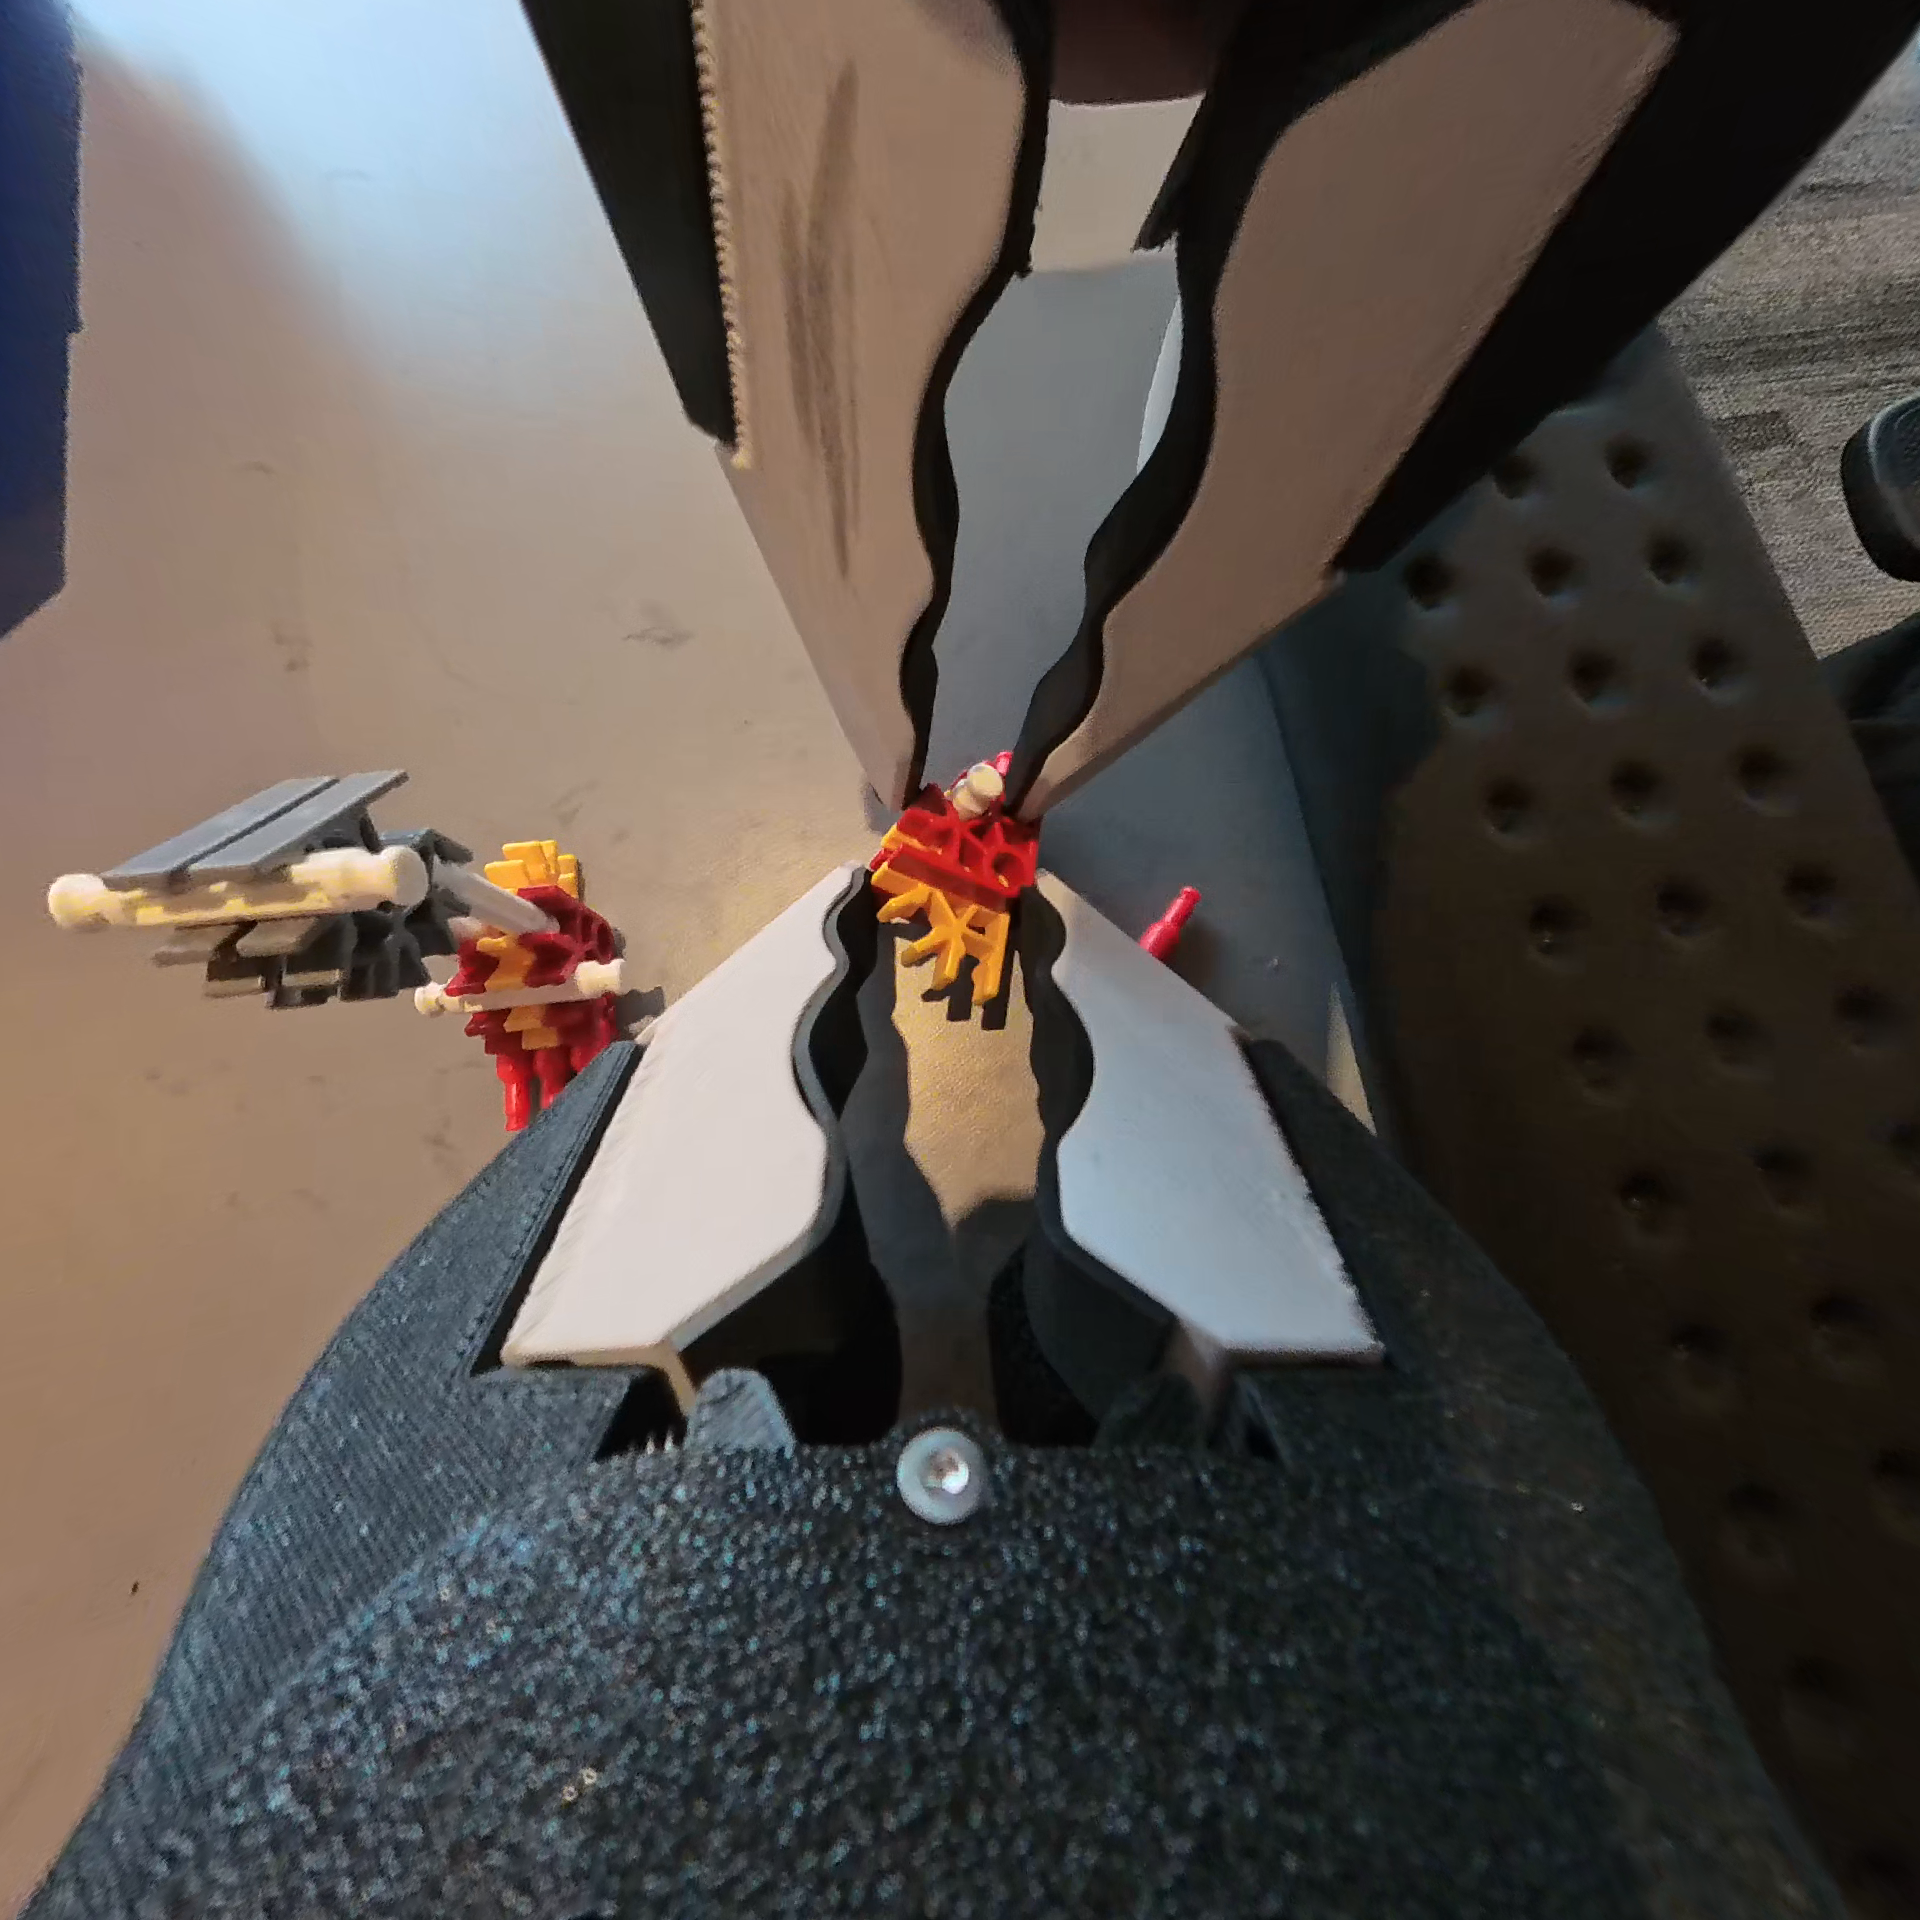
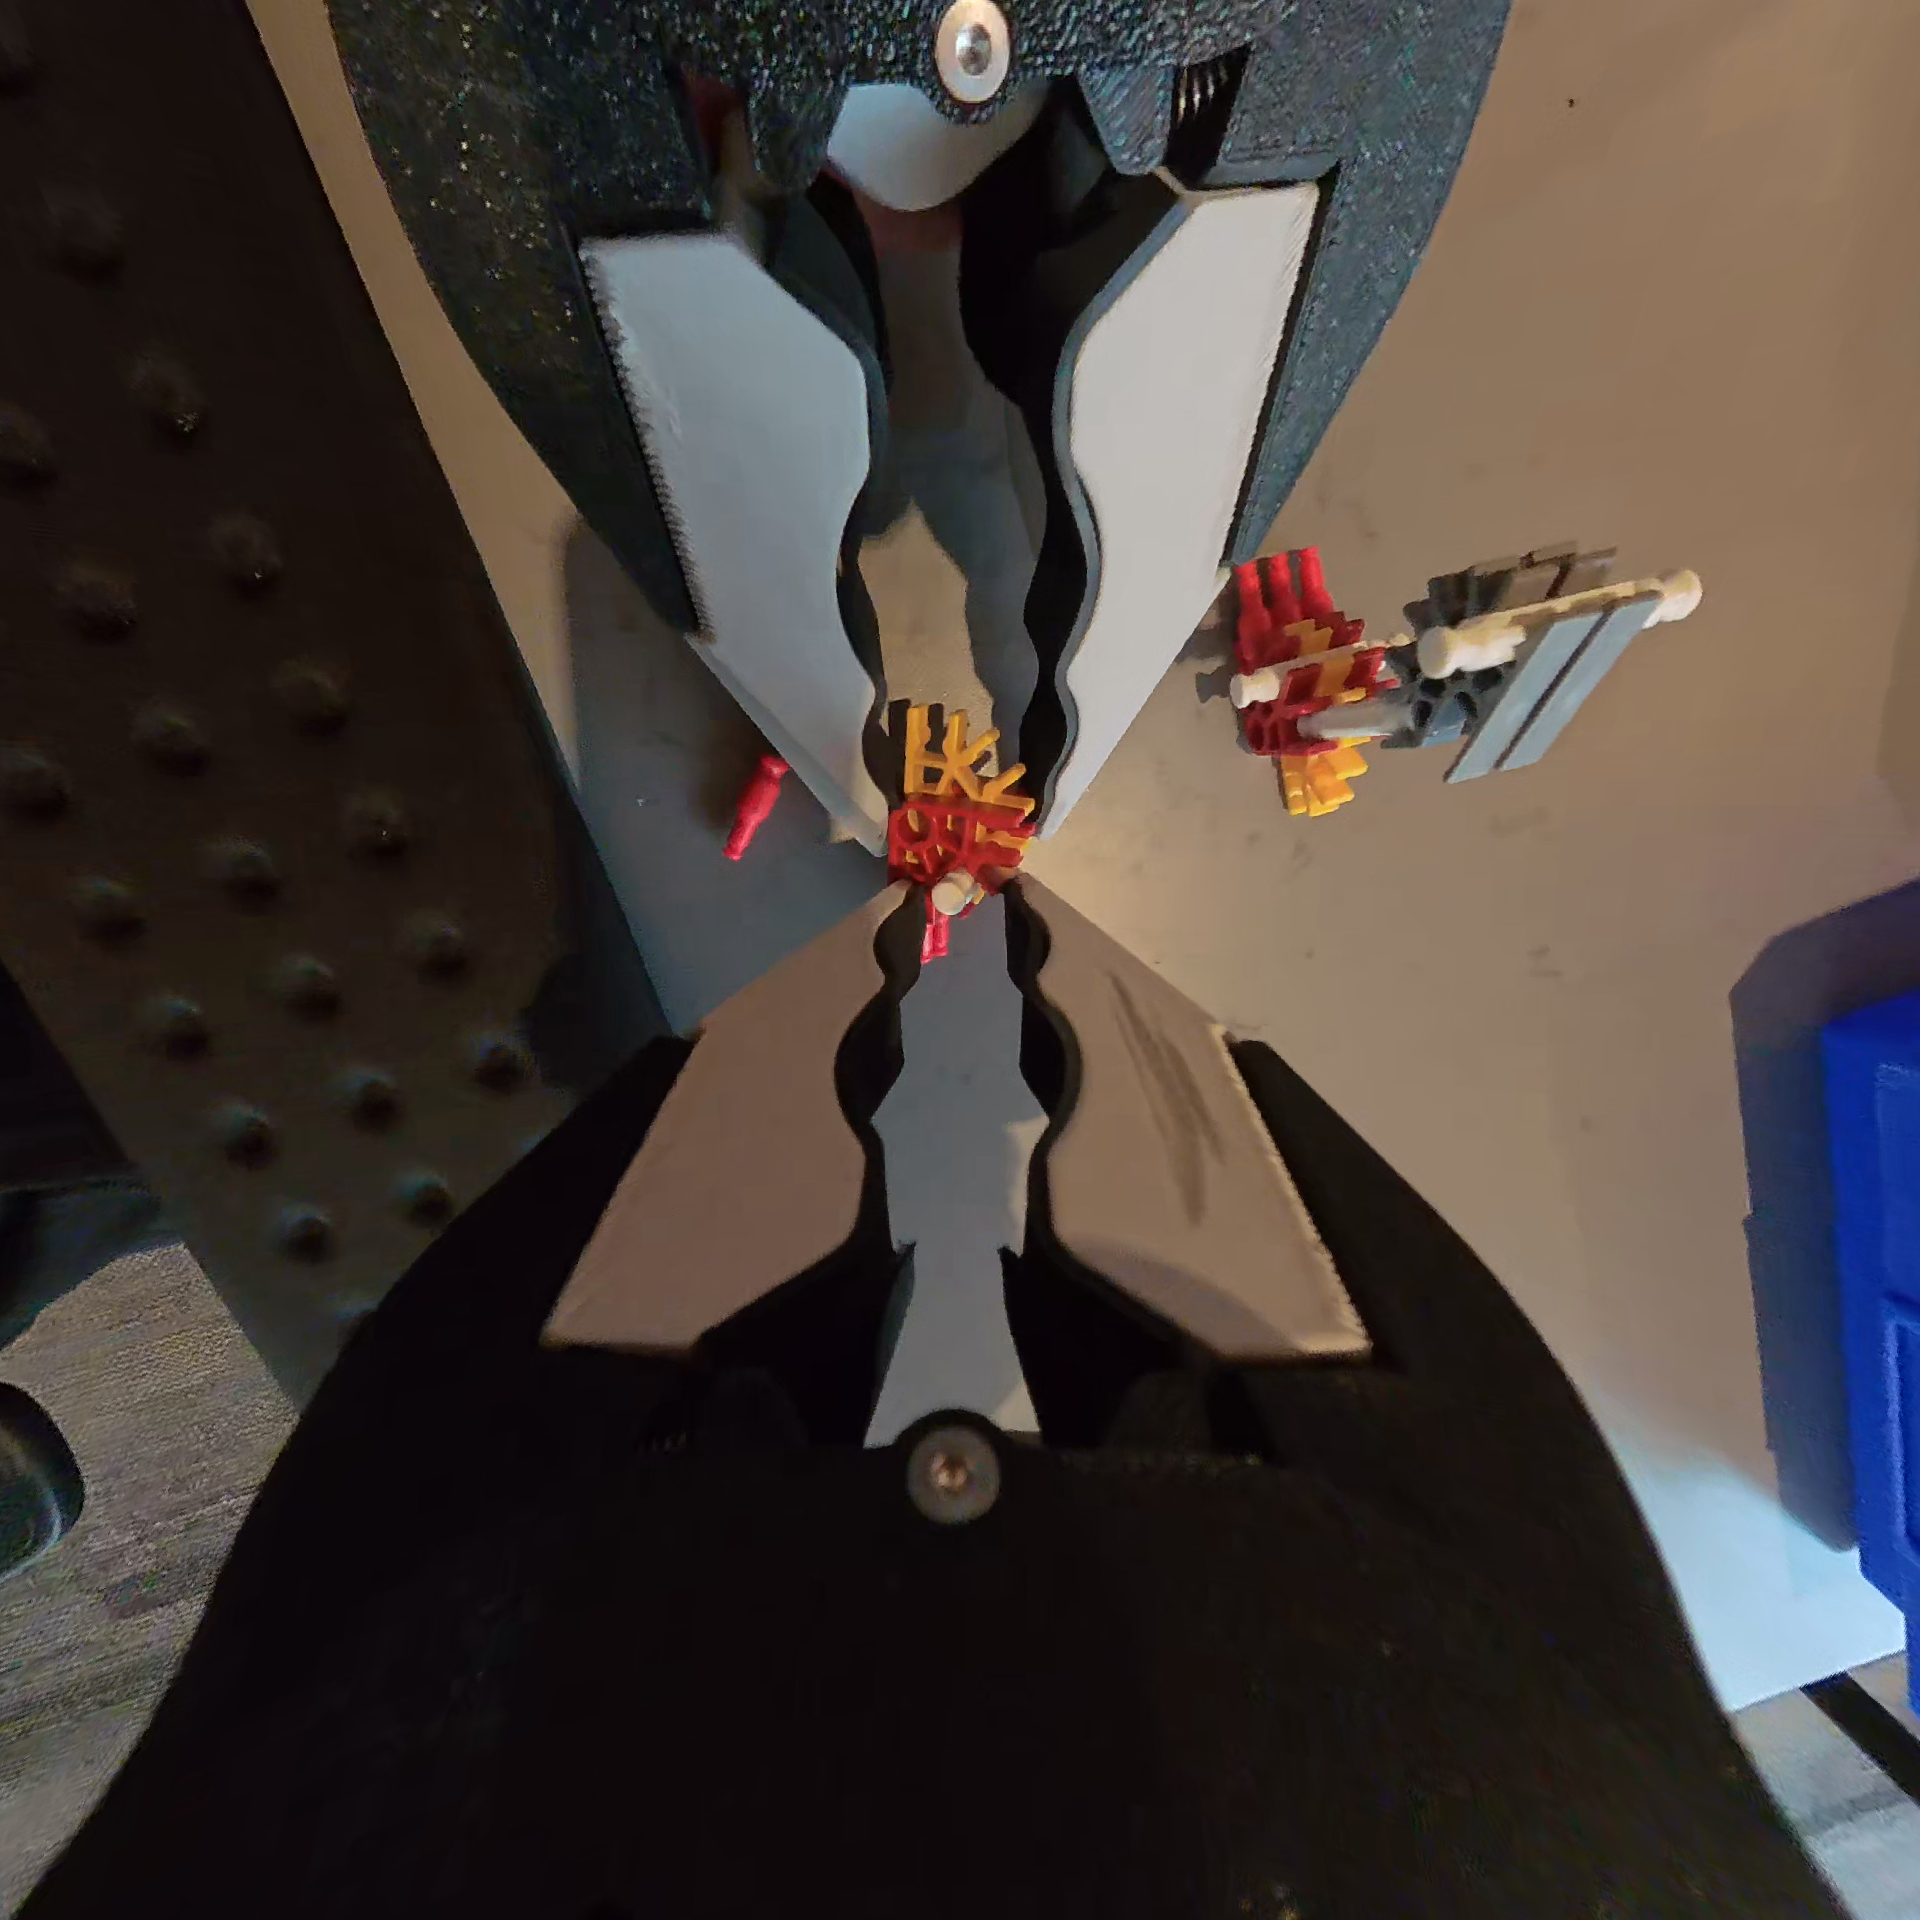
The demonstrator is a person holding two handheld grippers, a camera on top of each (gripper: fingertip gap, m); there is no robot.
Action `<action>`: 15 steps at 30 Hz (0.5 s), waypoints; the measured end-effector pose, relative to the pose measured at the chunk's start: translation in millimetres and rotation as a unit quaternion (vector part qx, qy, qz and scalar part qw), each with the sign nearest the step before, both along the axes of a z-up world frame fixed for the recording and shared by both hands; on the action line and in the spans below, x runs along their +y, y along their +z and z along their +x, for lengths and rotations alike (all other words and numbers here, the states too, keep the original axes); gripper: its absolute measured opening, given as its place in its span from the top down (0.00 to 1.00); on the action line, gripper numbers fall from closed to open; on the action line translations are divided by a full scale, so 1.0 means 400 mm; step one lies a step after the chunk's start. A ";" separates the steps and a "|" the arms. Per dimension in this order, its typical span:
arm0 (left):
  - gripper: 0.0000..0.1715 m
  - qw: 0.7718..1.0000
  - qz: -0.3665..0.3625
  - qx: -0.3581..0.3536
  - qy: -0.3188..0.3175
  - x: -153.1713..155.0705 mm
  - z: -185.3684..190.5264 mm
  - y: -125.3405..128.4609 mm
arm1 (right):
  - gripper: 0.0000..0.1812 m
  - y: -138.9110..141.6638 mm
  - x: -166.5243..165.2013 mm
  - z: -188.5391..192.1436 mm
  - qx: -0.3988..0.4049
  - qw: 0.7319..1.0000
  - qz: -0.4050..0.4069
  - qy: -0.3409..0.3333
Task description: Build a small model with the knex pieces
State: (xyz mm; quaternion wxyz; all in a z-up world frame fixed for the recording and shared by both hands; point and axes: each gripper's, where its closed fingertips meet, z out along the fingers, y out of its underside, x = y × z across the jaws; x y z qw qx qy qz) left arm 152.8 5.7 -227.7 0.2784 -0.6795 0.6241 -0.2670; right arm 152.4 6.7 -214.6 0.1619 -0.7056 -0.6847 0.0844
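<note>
red-orange plastic cluster (image 1: 954, 862) pinched between both grippers' fingers (image 1: 758, 997)

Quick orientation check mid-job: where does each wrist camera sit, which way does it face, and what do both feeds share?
Left wrist view: sits behind the left gripper, looking down its fingers at the table; the right gripper comes in from the top.
Right wrist view: sits behind the right gripper, facing the opposite way; the left gripper enters from above.
Shared: the red-and-yellow connector cluster pinched tip to tip by both, the larger toy assembly and the loose red rod.
</note>
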 end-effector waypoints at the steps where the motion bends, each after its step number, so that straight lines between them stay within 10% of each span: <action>1: 0.85 1.000 -0.001 0.000 0.001 0.000 -0.001 0.000 | 0.93 -0.001 0.000 -0.001 0.001 1.000 -0.003 -0.003; 15: 0.83 1.000 0.009 0.002 -0.026 -0.015 0.011 -0.001 | 0.80 0.021 0.016 0.024 0.056 0.997 0.029 -0.046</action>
